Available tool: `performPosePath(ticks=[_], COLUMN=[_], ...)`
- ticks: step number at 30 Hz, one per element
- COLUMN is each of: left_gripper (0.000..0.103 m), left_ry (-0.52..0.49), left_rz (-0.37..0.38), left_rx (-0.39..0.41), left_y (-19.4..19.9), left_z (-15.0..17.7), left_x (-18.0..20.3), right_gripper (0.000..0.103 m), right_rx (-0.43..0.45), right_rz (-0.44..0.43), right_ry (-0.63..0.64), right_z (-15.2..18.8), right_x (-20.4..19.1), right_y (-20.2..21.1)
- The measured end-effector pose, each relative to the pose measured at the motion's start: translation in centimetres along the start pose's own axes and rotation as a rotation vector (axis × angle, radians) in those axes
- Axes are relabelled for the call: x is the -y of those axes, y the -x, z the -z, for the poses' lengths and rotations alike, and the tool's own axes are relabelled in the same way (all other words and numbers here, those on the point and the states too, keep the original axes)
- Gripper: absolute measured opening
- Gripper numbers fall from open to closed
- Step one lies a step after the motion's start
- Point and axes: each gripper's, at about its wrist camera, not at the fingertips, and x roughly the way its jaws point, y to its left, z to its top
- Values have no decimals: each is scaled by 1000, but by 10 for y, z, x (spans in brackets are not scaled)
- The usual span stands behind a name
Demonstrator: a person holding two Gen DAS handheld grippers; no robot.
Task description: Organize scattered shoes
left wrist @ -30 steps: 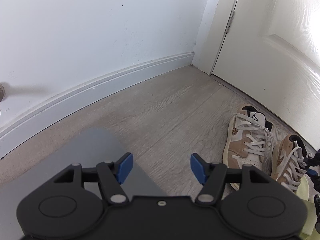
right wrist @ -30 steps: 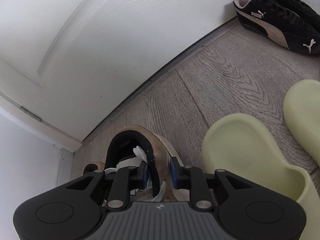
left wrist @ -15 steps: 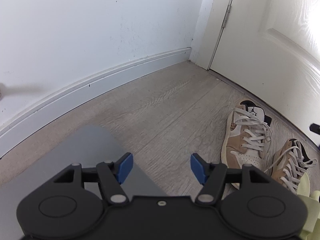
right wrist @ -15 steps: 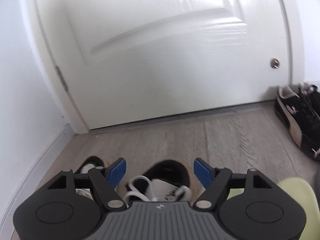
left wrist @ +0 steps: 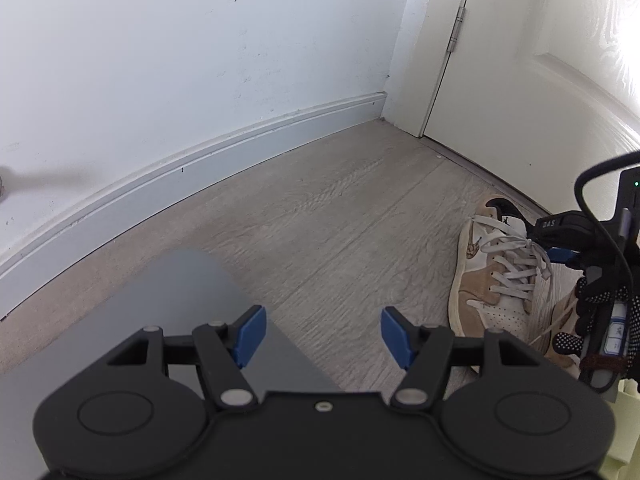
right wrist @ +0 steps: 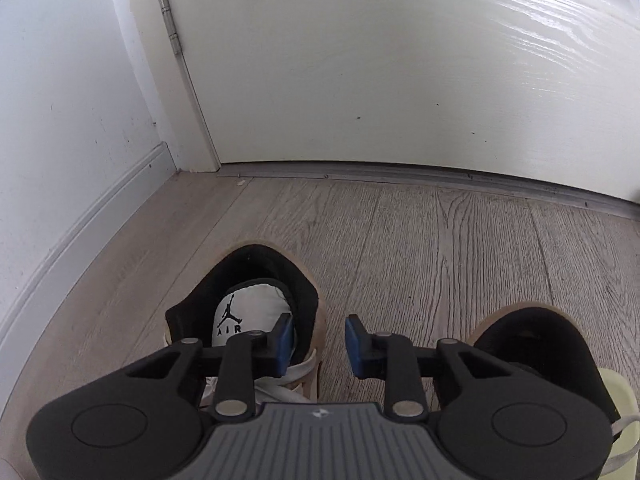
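Two tan-and-white sneakers on the wood floor [right wrist: 400, 240], side by side near the white door [right wrist: 400, 60], heels toward it. Left sneaker [right wrist: 256, 300] showing a black collar and a white tongue marked AIR; right sneaker [right wrist: 528, 332] partly hidden behind the tool body. Right tool [right wrist: 318, 344] closing, its left pad just inside the left sneaker's collar, its right pad outside over bare floor, collar wall between, not yet pinched. Left tool [left wrist: 320, 334] open and empty above floor, beside a grey board [left wrist: 180, 300], well apart from the skirting [left wrist: 200, 160]. Yellow-green slipper [right wrist: 620, 400] at the right edge.
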Motion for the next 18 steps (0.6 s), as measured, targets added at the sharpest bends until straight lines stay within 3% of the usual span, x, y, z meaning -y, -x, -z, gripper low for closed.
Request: performPosePath(ticks=[3,4,12,18], left_gripper=[64,64,64,64], left_ry=[4,3,14,-3], left_rz=[5,6,9,12], left_rx=[2,5,17,19], left_y=[1,2,6,6], left_z=[0,0,-2,-2], left_x=[-2,-2,-5,-3], right_gripper=[28,19,18,16], right_rx=[26,25,14,32], right_rz=[-12,-13,-9,56], right_ry=[27,17,12,-194], right_z=[7,9,25,51], right_x=[2,3,6,31], right_y=[1,4,32,65])
